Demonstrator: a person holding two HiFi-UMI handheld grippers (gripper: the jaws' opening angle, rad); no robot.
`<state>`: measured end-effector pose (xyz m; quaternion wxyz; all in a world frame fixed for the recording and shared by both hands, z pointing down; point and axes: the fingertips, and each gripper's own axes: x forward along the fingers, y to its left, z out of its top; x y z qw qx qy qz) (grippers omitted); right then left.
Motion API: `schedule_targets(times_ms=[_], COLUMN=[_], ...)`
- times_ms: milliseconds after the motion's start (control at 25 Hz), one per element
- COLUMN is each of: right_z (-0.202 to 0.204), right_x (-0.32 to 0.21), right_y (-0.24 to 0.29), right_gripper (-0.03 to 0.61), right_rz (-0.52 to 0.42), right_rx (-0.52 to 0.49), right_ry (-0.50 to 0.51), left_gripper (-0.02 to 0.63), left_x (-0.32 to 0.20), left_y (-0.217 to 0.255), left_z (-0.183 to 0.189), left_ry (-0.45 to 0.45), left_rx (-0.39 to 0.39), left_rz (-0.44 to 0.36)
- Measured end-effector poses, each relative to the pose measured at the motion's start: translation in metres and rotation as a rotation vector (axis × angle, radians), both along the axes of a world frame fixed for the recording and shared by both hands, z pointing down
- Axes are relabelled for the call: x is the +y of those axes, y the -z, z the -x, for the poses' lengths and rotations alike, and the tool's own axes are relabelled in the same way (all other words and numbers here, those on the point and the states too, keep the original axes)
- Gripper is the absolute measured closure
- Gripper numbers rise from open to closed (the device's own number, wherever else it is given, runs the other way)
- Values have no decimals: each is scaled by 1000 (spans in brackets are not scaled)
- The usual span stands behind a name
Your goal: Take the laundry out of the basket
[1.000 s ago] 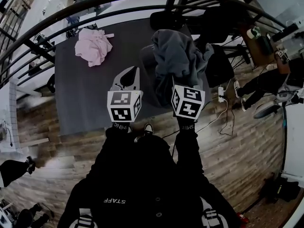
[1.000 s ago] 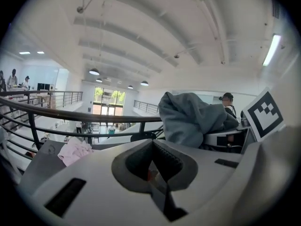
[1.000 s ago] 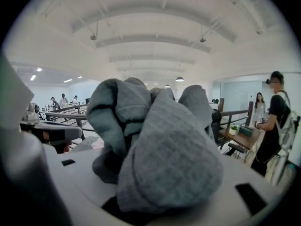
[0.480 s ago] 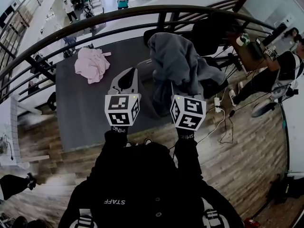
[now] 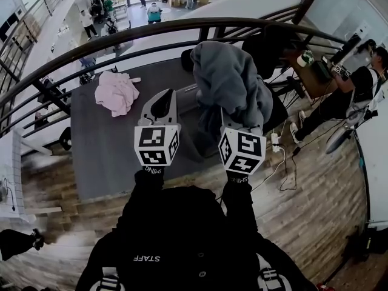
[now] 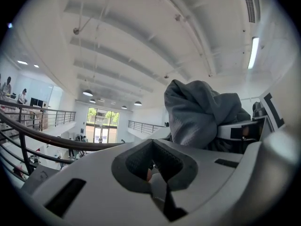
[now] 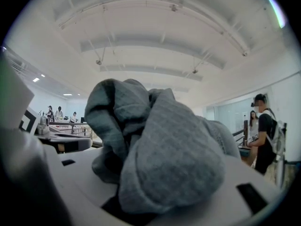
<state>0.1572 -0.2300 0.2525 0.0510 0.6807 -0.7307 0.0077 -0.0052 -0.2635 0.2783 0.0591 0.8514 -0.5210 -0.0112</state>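
Right gripper (image 5: 237,129): jaws pinched on a bunched fold of the grey garment (image 5: 227,80). In the right gripper view the cloth fills the gap between the jaws and swells up over them. The gripper is held roughly level. In the head view the garment hangs in a loose heap off the gripper, in the air above the right part of the dark grey table (image 5: 109,156).

Left gripper (image 5: 165,99): jaws pressed together, nothing between them. The left gripper view shows the dark pads meeting in a narrow seam. It sits just beside the right gripper, also about level, with the two marker cubes side by side in front of the person's black sleeves. From the left gripper view the grey garment shows up and to the right, clear of the left jaws.

Second piece of laundry: a pink garment (image 5: 116,93), crumpled on the far left part of the table, well apart from both grippers.

Surroundings: a curved dark railing (image 5: 121,38) arcs across beyond the table, with a lower hall and people behind it. Wooden floor (image 5: 303,187) lies around the table, and a white power strip with cables (image 5: 274,139) lies on it to the right. A person (image 5: 364,83) stands at the right edge.

Basket: cannot be made out with certainty under the hanging cloth.
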Motion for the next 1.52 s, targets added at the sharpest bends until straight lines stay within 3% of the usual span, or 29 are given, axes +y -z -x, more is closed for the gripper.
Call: schedule_targets(times_ms=[440,1520], right_z=[13,25], right_x=[2,6], right_y=[10,11], right_gripper=[331,331], right_rz=[-41,-65], right_rx=[17,0], right_ry=[5,5], left_gripper=[612,612], left_x=[1,5], left_y=[13,12], left_z=[9,15], left_ry=[-1,-14], left_rx=[0,1], left_rz=[-41,-38])
